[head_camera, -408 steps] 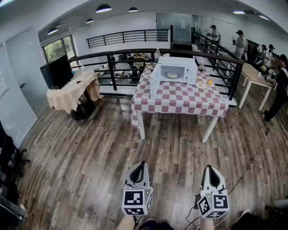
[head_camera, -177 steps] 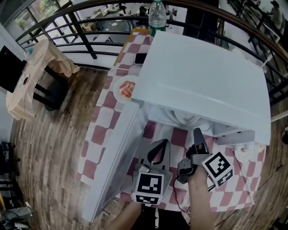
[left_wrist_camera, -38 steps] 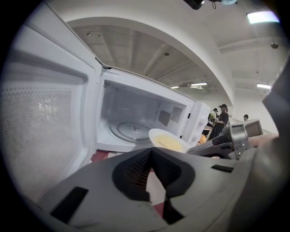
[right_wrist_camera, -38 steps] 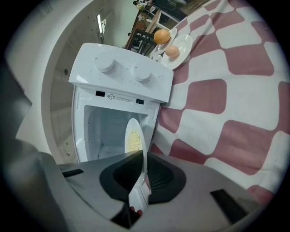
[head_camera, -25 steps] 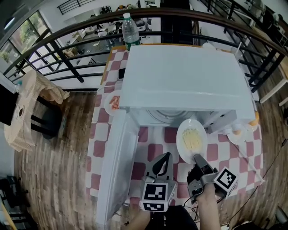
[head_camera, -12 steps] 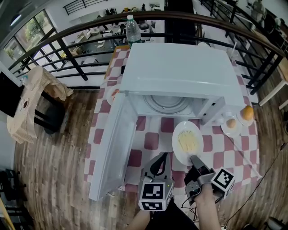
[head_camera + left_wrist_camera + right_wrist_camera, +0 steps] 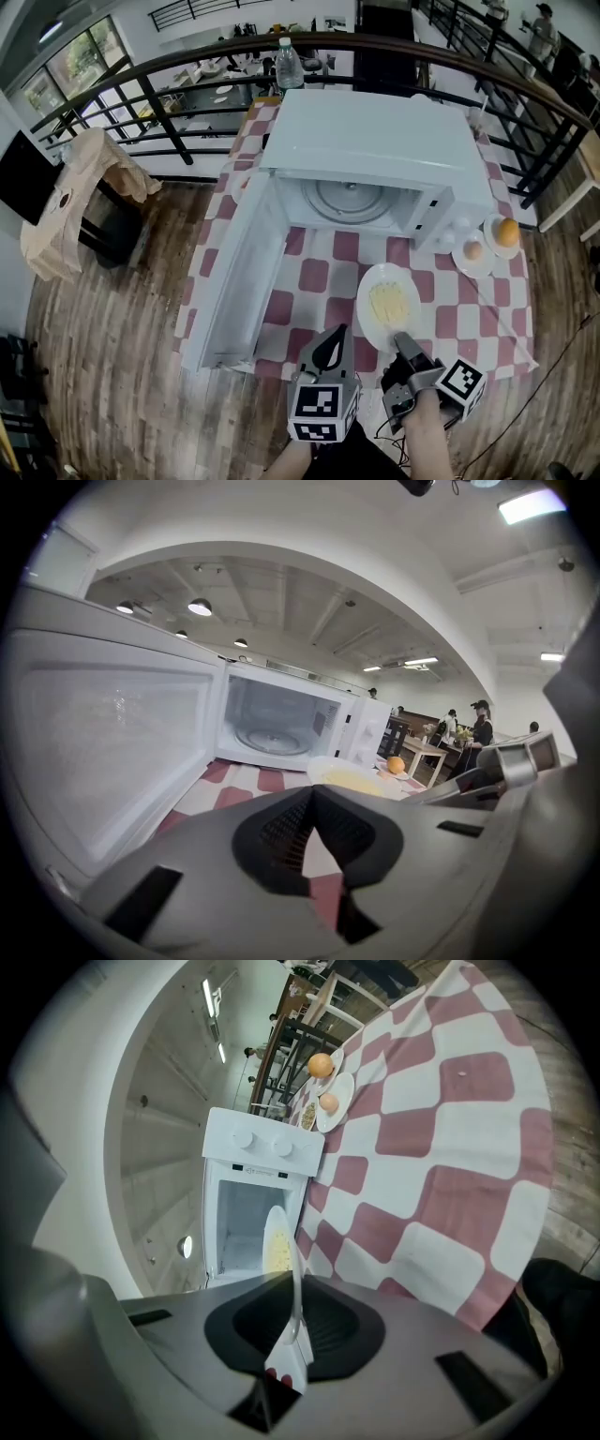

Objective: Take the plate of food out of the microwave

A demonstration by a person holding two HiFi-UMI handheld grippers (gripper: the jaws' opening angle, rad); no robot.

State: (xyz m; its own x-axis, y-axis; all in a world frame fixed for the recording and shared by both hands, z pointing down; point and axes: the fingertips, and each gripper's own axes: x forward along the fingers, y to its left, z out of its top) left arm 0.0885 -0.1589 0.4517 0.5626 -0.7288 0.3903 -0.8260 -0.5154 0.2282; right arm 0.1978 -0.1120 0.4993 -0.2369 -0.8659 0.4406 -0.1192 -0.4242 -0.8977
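Item: plate of food (image 7: 389, 302), white, round, with a pale yellow heap at its centre; it is outside the microwave (image 7: 375, 141), over the red-and-white checked table (image 7: 319, 277), in front of the open cavity and toward its right side. Whether it rests on the cloth cannot be told. Holder: right gripper (image 7: 401, 339), its fingers clamped on the plate's near rim. In the right gripper view the plate (image 7: 277, 1241) stands edge-on between the jaws, which have just been easing slightly wider with the rim between them. Left gripper (image 7: 335, 331): just left of the right one, clear of the plate, fingertips together with nothing between them, as the left gripper view (image 7: 314, 794) shows. Microwave: white, at the far side of the table, with its door (image 7: 234, 272) swung fully out to the left. The cavity holds only the glass turntable (image 7: 349, 200). Other table contents: two small saucers to the right of the microwave, one with an orange (image 7: 506, 232), one with an egg (image 7: 473, 250). A water bottle (image 7: 289, 66) stands behind the microwave, near the black railing (image 7: 169, 70).
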